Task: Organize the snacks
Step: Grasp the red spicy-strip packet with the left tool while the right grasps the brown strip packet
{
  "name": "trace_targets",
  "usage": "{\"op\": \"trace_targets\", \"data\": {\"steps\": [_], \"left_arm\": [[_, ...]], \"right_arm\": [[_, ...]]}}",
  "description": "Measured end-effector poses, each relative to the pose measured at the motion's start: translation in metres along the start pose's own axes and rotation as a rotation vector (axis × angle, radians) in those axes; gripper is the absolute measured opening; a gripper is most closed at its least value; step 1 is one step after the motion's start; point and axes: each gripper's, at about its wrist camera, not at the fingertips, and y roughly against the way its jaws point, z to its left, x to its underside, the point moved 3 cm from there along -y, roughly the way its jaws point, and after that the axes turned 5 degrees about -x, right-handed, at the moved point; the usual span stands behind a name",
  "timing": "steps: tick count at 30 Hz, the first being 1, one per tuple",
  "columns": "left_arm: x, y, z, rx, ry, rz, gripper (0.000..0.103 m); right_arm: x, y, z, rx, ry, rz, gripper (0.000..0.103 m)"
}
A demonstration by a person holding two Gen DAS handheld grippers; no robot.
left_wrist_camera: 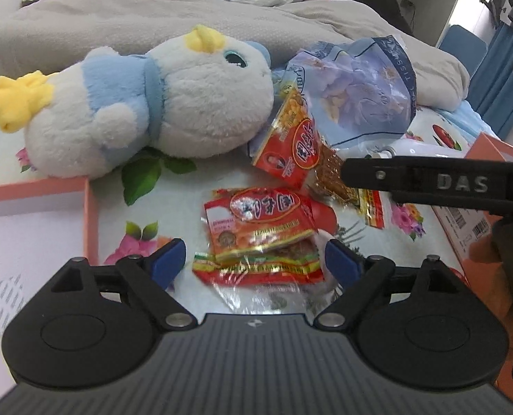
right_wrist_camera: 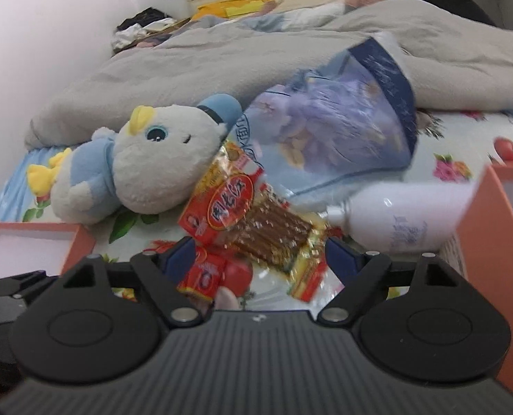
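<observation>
Both jaw sets stand apart and grip nothing — left gripper (left_wrist_camera: pixel 254 259) over a red snack packet (left_wrist_camera: pixel 260 228), right gripper (right_wrist_camera: pixel 256 257) over another snack packet (right_wrist_camera: pixel 253 223).

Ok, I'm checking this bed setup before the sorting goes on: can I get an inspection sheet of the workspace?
Surface: floral bedsheet, grey quilt bunched behind.
Job's things: near red snack packet flat on the sheet; far red snack packet tilted against the blue tissue pack; orange box at left, a second orange box at right.
Clutter: plush bird on its side, white bottle lying down.
Grippers: left gripper open around the near packet; right gripper open over the far one; neither grips.
Cables: nothing seen.
Surroundings: clothes piled by the wall.
</observation>
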Motion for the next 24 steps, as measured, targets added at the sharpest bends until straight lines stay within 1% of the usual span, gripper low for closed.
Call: {"op": "trace_targets", "data": {"steps": [2, 6, 9, 12, 13, 16, 18, 20, 21, 22, 23, 24], "left_arm": [[-0.002, -0.007, 0.0, -0.001, 0.001, 0.003, 0.091], [-0.006, -0.018, 0.001, 0.014, -0.007, -0.003, 0.091], [-0.009, -0.023, 0.002, 0.008, -0.013, -0.015, 0.091], [-0.012, -0.028, -0.001, 0.003, -0.025, -0.021, 0.091], [-0.012, -0.029, -0.002, -0.004, -0.037, -0.024, 0.09], [-0.012, -0.032, -0.007, -0.025, -0.068, -0.027, 0.089], [-0.01, -0.033, -0.011, -0.048, -0.096, -0.031, 0.087], [-0.006, -0.033, -0.015, -0.083, -0.133, -0.032, 0.079], [-0.005, -0.033, -0.017, -0.103, -0.148, -0.032, 0.078], [-0.005, -0.032, -0.018, -0.111, -0.143, -0.03, 0.073], [-0.004, -0.03, -0.018, -0.113, -0.132, -0.028, 0.069], [-0.004, -0.029, -0.017, -0.107, -0.125, -0.024, 0.068]], "right_arm": [[-0.002, -0.01, 0.0, 0.002, 0.007, 0.017, 0.083], [-0.004, -0.024, -0.001, 0.017, 0.037, 0.024, 0.083], [-0.003, -0.036, -0.007, 0.008, 0.015, 0.047, 0.083], [0.0, -0.046, -0.011, 0.027, 0.014, 0.065, 0.083], [0.002, -0.049, -0.014, 0.02, 0.001, 0.074, 0.083], [0.006, -0.052, -0.019, 0.005, -0.024, 0.066, 0.083], [0.007, -0.054, -0.016, 0.03, -0.008, 0.074, 0.083], [0.007, -0.057, -0.011, 0.051, 0.024, 0.089, 0.083], [0.007, -0.058, -0.01, 0.058, 0.033, 0.092, 0.083], [0.006, -0.058, -0.009, 0.064, 0.028, 0.092, 0.081], [0.006, -0.057, -0.009, 0.069, 0.025, 0.093, 0.076], [0.005, -0.056, -0.009, 0.076, 0.025, 0.098, 0.072]]}}
